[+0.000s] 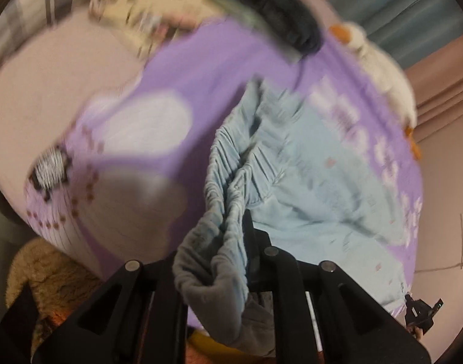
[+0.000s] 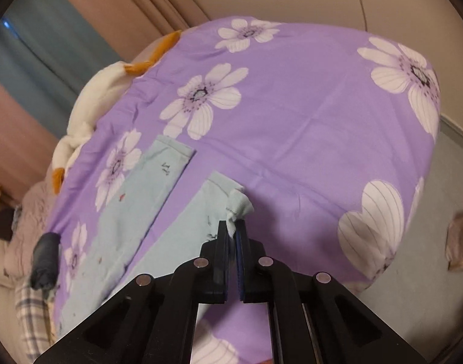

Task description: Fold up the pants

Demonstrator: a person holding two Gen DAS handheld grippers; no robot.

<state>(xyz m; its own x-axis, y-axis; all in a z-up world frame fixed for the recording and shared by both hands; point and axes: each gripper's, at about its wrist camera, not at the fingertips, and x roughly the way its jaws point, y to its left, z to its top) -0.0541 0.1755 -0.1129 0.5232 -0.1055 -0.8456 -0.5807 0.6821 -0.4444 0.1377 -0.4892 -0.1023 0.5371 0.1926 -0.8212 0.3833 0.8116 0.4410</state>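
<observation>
Holding now: my left gripper point(image 1: 231, 242) is squeezed tight on the stretchy waistband point(image 1: 228, 182) of the pants point(image 1: 307, 176). My right gripper point(image 2: 233, 227) is pinching the corner of one leg end point(image 2: 237, 206).
Where the pants are: they lie flat on the purple flower sheet point(image 2: 292, 121), waist near my left side, two legs stretched out toward my right side.
What could go wrong, close by: my right gripper has only a tiny bit of cloth. I think it could slip out if I pull hard.
What could go wrong, a bit farther: the other leg point(image 2: 158, 176) lies apart and is not held, so it may drag and bunch up when I lift.
What could go wrong, far: the white plush toy point(image 2: 92, 97) sits at the sheet's edge and the pants could catch on it.
Left view only: the waistband, and a dark bundle point(image 1: 286, 21) far off. It is blurry.
Right view only: both leg ends, clear and sharp.
</observation>
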